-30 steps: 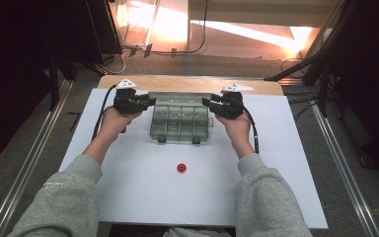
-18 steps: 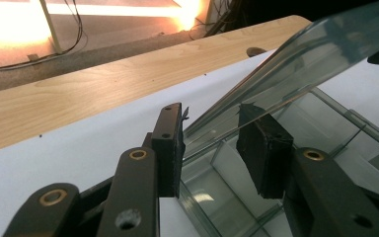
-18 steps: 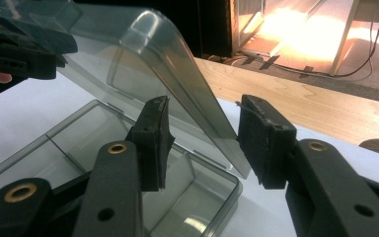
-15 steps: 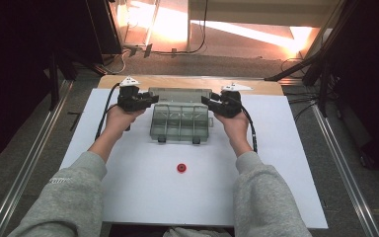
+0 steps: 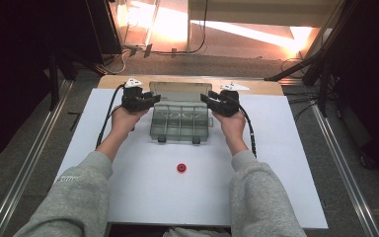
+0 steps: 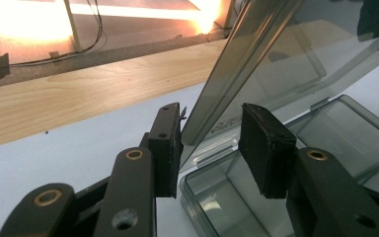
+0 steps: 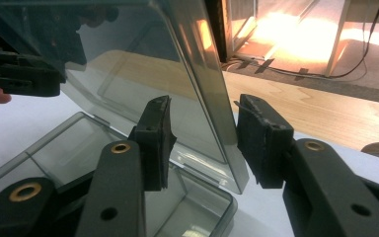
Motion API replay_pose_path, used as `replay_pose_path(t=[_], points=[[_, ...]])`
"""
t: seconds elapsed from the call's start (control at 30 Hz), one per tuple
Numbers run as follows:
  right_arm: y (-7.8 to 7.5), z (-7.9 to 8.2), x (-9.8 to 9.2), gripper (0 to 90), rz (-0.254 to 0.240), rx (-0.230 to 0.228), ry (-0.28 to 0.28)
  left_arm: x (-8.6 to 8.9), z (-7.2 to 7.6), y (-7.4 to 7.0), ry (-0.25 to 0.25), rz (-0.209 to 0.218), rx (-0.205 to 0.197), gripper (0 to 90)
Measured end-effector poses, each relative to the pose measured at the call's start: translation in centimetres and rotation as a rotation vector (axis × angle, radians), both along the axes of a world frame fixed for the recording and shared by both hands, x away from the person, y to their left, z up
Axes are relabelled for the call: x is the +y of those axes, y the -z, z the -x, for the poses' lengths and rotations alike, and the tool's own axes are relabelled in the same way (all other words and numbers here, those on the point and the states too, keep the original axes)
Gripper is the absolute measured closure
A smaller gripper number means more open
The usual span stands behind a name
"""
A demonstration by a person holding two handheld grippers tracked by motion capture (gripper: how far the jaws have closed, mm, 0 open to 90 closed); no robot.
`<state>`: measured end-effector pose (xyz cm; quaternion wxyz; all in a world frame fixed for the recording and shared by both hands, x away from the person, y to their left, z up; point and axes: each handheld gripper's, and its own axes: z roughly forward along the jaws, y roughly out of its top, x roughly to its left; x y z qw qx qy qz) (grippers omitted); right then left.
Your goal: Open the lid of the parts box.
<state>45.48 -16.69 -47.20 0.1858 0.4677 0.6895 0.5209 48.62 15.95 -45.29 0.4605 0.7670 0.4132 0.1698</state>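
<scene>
— Overhead, where do the tongs sit?
— Left gripper and right gripper flank the back corners of the clear compartment box on the white table; its lid is raised. A red cap lies well apart in front, with bare table around it.
— Left gripper view?
— Jaws part-open, just been widening; the lid's side edge stands between the pads, the left pad touching or just beside it, the other apart.
— Right gripper view?
— Jaws just been closing, still apart; the lid edge between them, neither pad clearly pressing
</scene>
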Motion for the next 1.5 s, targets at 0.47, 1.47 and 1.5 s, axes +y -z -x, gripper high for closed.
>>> replay_pose_path(t=[0.47, 1.47, 1.5], points=[[1.1, -0.5, 0.1, 61.4, 0.004, 0.020, 0.024, -0.3, -0.5, 0.9, -0.047, 0.033, 0.018, 60.1], [3.2, -1.4, 0.6, 67.4, -0.031, 0.069, 0.108, -0.6, -1.2, 2.2, -0.118, 0.074, 0.077, 60.8], [3.3, -1.5, 0.6, 67.8, -0.026, 0.064, 0.110, -0.6, -1.2, 2.2, -0.120, 0.072, 0.075, 60.8]])
